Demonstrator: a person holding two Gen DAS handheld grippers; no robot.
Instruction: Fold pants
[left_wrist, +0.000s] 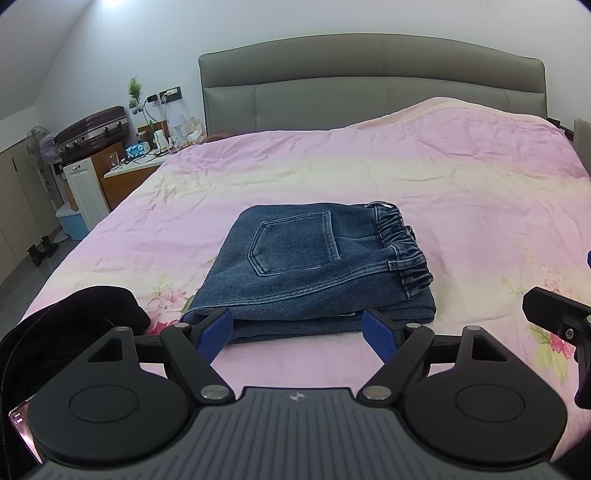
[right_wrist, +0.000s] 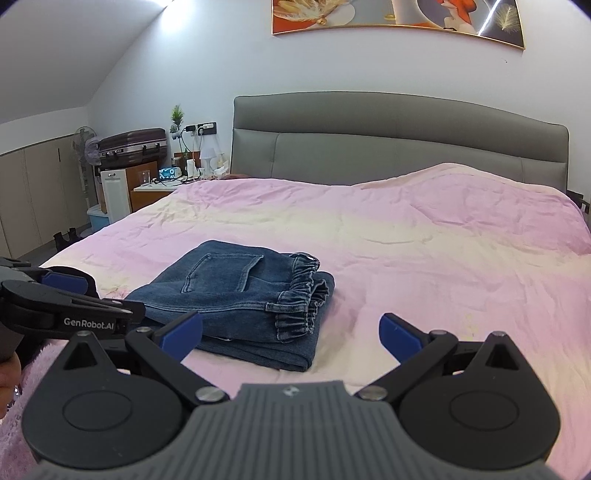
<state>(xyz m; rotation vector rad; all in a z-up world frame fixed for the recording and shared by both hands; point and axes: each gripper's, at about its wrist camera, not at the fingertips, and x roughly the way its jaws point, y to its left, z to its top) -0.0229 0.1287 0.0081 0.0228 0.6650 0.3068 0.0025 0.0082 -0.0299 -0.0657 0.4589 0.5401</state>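
A pair of blue denim pants (left_wrist: 310, 266) lies folded into a compact stack on the pink bedspread (left_wrist: 424, 177), back pocket up, elastic waistband to the right. My left gripper (left_wrist: 297, 330) is open and empty, just in front of the stack's near edge. My right gripper (right_wrist: 291, 334) is open and empty, its left fingertip at the stack's near edge; the pants (right_wrist: 236, 295) lie ahead and to its left. The left gripper's body (right_wrist: 62, 310) shows at the left of the right wrist view.
A dark garment (left_wrist: 74, 317) lies at the near left of the bed. A grey headboard (left_wrist: 369, 85) stands at the far end. A nightstand (left_wrist: 129, 173), suitcase (left_wrist: 92, 129), fan and blue bin stand beside the bed on the left.
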